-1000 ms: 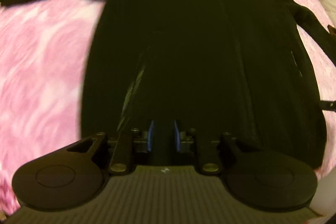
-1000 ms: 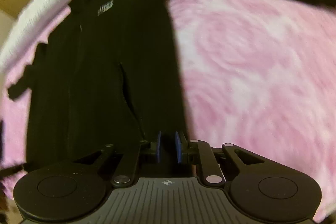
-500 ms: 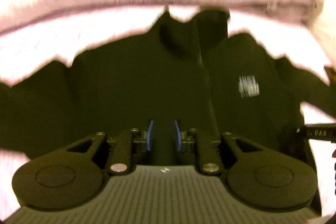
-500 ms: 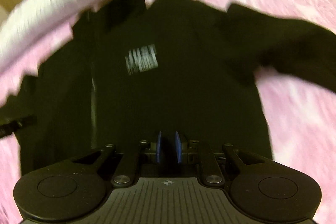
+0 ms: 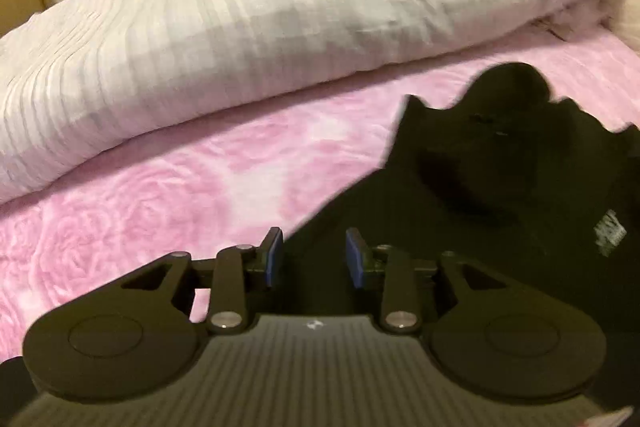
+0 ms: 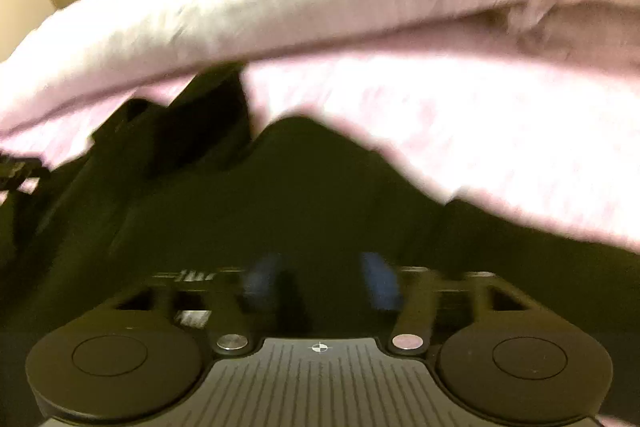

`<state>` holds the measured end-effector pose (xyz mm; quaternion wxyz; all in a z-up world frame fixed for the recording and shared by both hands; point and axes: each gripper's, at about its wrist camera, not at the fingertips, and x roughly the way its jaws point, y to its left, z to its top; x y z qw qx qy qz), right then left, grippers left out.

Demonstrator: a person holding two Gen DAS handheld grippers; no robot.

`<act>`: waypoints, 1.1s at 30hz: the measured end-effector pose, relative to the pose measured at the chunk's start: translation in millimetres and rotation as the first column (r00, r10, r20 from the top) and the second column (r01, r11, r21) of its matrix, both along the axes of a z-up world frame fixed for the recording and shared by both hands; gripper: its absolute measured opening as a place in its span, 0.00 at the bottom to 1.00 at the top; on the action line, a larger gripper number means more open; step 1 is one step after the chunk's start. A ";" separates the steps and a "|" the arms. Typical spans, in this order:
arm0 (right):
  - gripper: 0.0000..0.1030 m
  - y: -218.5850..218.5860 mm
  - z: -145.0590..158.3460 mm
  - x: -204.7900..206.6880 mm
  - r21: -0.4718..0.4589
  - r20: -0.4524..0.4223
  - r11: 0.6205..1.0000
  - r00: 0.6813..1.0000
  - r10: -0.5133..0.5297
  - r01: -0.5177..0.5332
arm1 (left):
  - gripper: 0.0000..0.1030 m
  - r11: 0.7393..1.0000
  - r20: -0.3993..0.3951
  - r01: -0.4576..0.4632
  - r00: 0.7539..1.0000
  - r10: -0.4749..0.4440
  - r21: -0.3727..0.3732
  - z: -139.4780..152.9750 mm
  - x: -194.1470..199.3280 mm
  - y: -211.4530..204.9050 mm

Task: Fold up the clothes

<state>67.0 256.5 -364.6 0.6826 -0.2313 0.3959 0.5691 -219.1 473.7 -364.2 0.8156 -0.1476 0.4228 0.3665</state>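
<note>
Both grippers pitch downward. Left gripper (image 5: 315, 259) jaws are opening, gripping nothing, over the black jacket (image 5: 500, 195) shoulder edge. Right gripper (image 6: 322, 281) jaws are opening, blurred, empty above the jacket. It lies on pink blanket (image 5: 160, 195); white duvet (image 5: 280, 7) behind.

One black jacket (image 5: 500, 211) lies at the lower right of the left wrist view, bearing one pale chest logo (image 5: 609, 231) near the right edge. One pink rose-patterned blanket (image 5: 168, 195) fills the middle left, and one rolled white duvet (image 5: 280, 11) runs across the top. Two grippers: the left gripper (image 5: 315, 259) and the right gripper (image 6: 322, 281), each with two blue pads
</note>
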 end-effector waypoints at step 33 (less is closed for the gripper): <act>0.40 36.7 18.9 16.6 0.117 0.207 0.991 0.974 -0.091 0.068 | 0.18 0.952 0.126 -0.301 0.948 0.291 0.065 24.9 -31.1 -5.5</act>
